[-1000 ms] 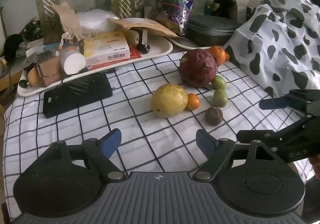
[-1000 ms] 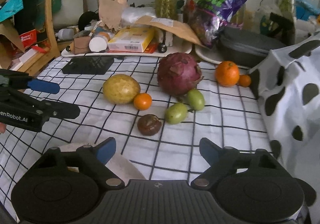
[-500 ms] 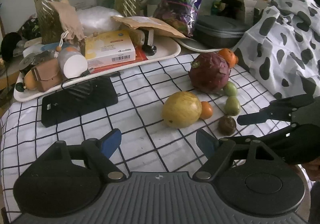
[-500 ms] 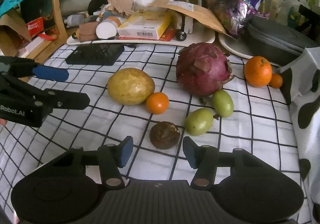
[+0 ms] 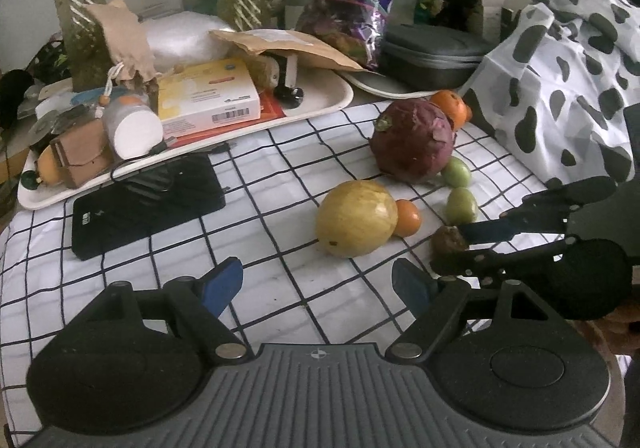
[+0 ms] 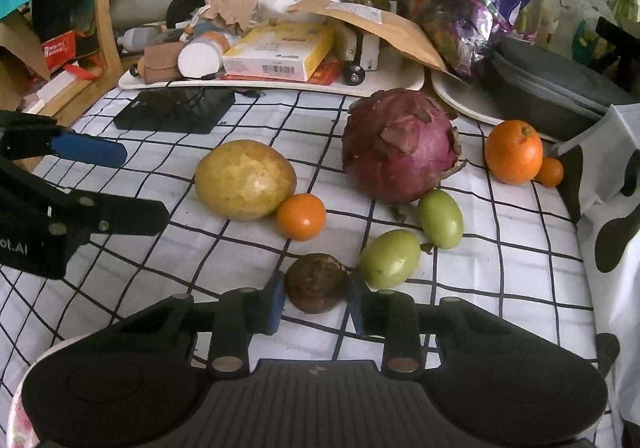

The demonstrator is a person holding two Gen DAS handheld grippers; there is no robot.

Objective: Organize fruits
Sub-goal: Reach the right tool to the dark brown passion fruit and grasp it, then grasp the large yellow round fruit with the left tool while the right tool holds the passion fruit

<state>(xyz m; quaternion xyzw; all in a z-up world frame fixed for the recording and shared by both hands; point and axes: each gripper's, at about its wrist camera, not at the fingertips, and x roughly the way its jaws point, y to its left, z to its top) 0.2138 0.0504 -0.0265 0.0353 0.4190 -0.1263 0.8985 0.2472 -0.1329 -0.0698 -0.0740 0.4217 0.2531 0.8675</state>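
Brown fruit (image 6: 316, 282) sits between the closing right gripper (image 6: 315, 302) fingers (tilted down); left gripper (image 5: 318, 282) gapes.

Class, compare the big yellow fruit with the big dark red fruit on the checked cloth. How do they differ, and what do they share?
The yellow fruit is smooth and mottled; the red fruit has dry, peeling scales. The red fruit looks larger. The yellow fruit touches a small orange fruit; the red fruit sits next to a green fruit. Both are roundish and rest on the cloth.

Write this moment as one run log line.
right gripper: closing around brown fruit | left gripper: open, empty | brown fruit: on checked cloth
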